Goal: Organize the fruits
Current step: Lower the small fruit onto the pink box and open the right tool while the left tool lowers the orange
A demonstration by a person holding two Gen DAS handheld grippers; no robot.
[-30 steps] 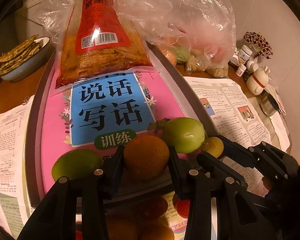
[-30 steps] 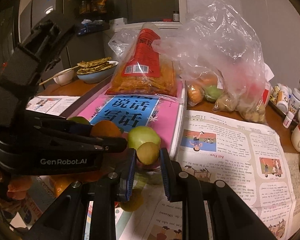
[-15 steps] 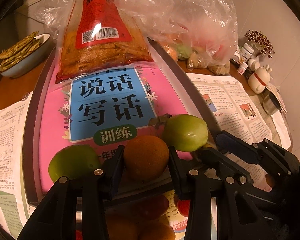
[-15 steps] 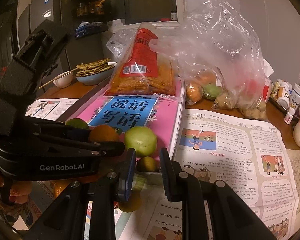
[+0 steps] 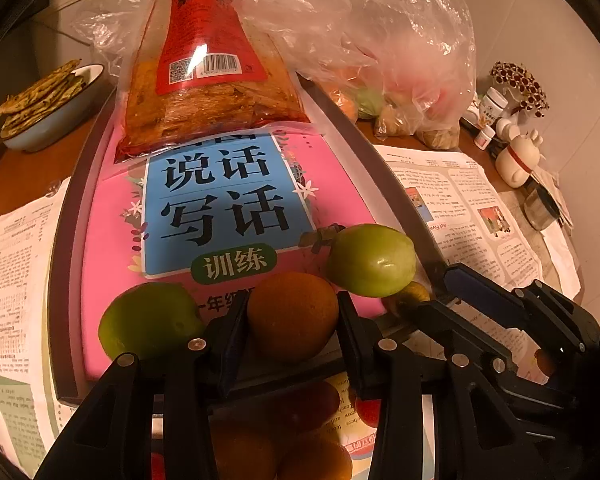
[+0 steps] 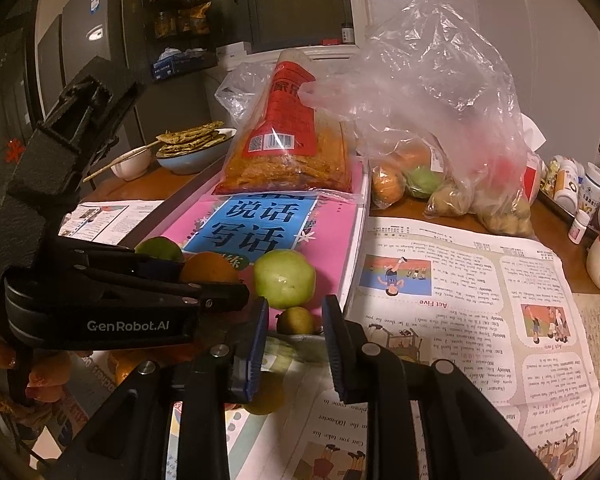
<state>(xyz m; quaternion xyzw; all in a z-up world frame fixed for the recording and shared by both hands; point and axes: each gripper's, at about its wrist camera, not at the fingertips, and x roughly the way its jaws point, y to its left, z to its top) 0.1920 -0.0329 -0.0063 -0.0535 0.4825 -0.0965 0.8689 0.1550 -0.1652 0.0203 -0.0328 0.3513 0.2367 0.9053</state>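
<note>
Our left gripper point(image 5: 292, 316) clamps its black plastic fingers on a round, matte brown-orange fruit point(image 5: 292, 312) at the near edge of a glossy pink book point(image 5: 112, 216). Our right gripper point(image 6: 294, 328) is opening its jaws, which stand narrowly apart; a small yellow-green fruit point(image 6: 296, 320) lies between the blue ribbed pads point(image 6: 256, 340), which seem not to press it. Beside the held fruit, on the book, rest a smooth pale green apple-shaped fruit point(image 5: 372, 260) and a darker green one point(image 5: 148, 320). A crinkled clear plastic bag point(image 6: 440, 128) slumps farther back on the wooden table point(image 5: 24, 176).
</note>
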